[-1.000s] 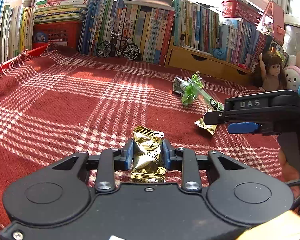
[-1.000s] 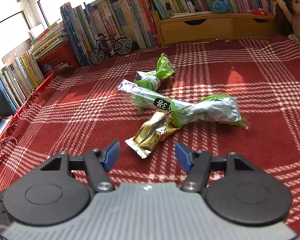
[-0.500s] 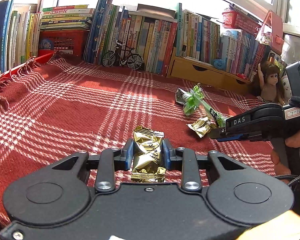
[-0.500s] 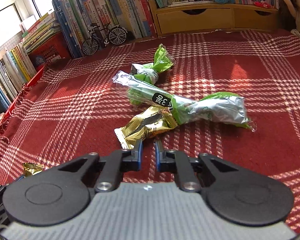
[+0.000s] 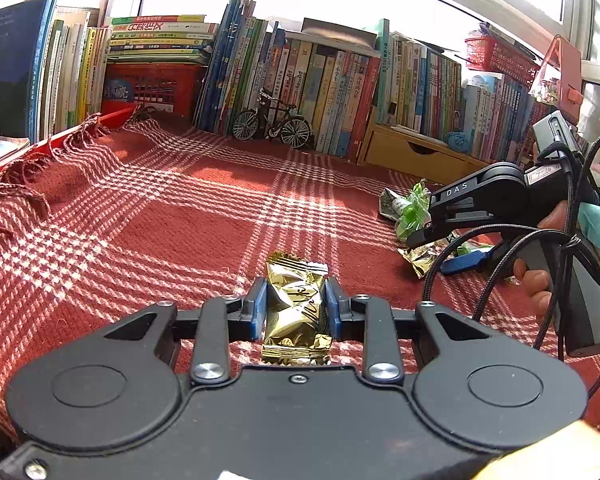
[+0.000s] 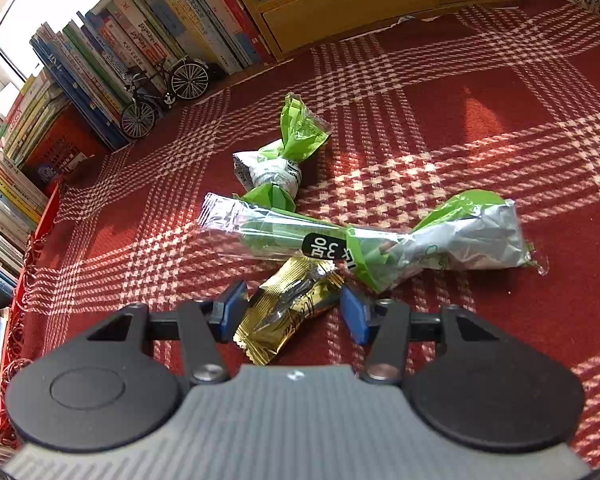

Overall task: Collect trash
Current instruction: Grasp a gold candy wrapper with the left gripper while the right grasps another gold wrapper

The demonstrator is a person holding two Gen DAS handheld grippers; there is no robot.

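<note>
Gold wrapper (image 6: 290, 312) under green wrapper (image 6: 364, 242)

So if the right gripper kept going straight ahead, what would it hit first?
The right gripper is open around the gold wrapper, so that comes first. Just beyond lies the long green-and-silver wrapper, overlapping the gold one's far end.

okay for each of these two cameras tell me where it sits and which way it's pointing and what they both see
Left wrist: rides the left claw, facing the book row; claw shut on a gold wrapper; right claw and the person's fingers show at right.
Right wrist: rides the right claw, tilted down at the red plaid cloth; open around a second gold wrapper.
Shared: toy bicycle, green wrappers, books.
</note>
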